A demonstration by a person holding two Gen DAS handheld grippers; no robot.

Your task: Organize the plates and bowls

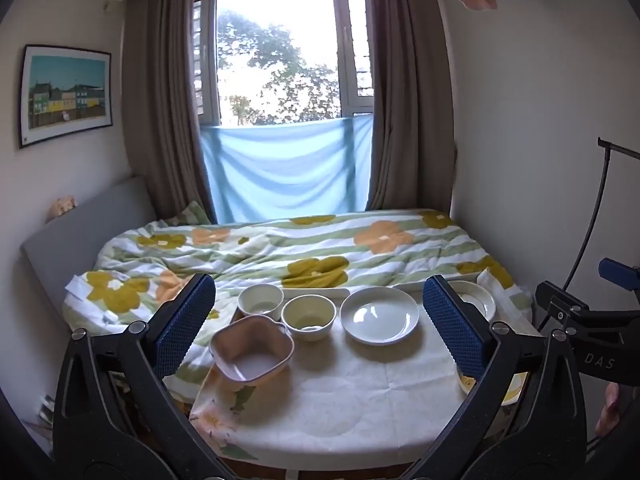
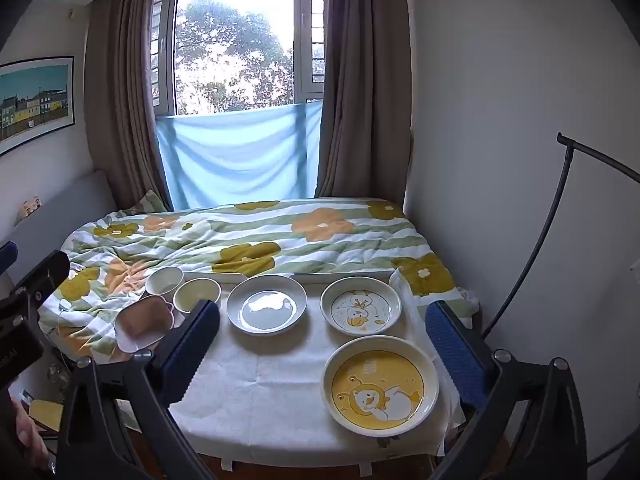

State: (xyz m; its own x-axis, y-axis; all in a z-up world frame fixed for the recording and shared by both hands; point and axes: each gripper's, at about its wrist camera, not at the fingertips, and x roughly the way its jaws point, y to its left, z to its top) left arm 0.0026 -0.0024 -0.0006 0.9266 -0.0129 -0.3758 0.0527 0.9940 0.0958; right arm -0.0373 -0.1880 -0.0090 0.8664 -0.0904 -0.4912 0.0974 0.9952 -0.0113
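On the white-clothed table (image 1: 340,400) stand a pink bowl (image 1: 252,348), two cream bowls (image 1: 308,316) (image 1: 260,300), a plain white plate (image 1: 379,314) and a duck plate (image 1: 476,299) partly behind my right finger. The right wrist view shows the pink bowl (image 2: 144,322), cream bowls (image 2: 197,294) (image 2: 164,280), white plate (image 2: 267,309), white duck plate (image 2: 361,309) and a yellow duck plate (image 2: 380,386). My left gripper (image 1: 320,312) is open and empty above the table's near side. My right gripper (image 2: 324,340) is open and empty, above the table near the yellow plate.
A bed with a flowered quilt (image 1: 280,248) lies behind the table, below a curtained window (image 1: 276,60). A white tray rim (image 2: 340,276) runs along the table's far edge. A black stand (image 2: 552,240) curves at the right wall.
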